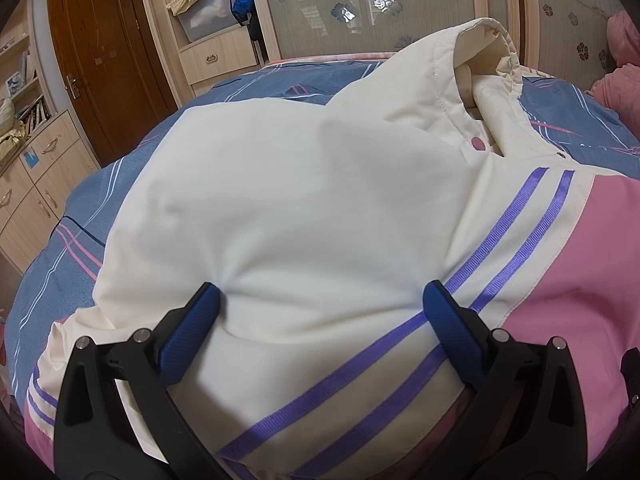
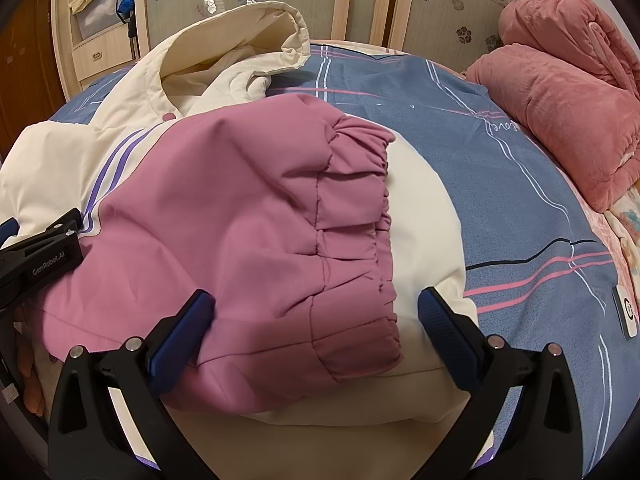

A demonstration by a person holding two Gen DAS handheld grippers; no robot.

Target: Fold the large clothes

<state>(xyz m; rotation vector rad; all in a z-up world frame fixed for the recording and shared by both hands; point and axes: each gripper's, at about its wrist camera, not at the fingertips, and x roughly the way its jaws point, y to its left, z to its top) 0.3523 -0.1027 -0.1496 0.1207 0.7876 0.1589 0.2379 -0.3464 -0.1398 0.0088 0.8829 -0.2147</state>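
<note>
1. Cream and pink padded cloth fills both my views: the jacket (image 1: 304, 200) lies on the bed (image 1: 72, 240), hood (image 1: 480, 64) toward the wardrobe (image 1: 360, 4).
2. My left tongs (image 1: 322, 308) are released, jaws wide, both pads pressing into the cream panel beside the purple stripes (image 1: 516, 232). Nothing is pinched.
3. My right tongs (image 2: 316, 312) are released too, straddling the pink section (image 2: 224, 216) near its gathered elastic edge (image 2: 360, 208), which lies folded over cream cloth.
4. I judge the fold is partly made: the pink part already lies across the body, and I seem to be pressing it flat.
5. Next I would need to clench on an edge, probably the hood end or the near end of the jacket, and carry it over to halve the bundle. Padding is springy, so a deep bite matters.
6. Beyond the jacket's right side a pink blanket (image 2: 568, 108) is piled, well apart. A small white device (image 2: 627, 312) lies on the bed right of the jacket.
7. Nothing blocks the fold; the left tongs' black frame shows at the jacket's left edge in the right view.
</note>
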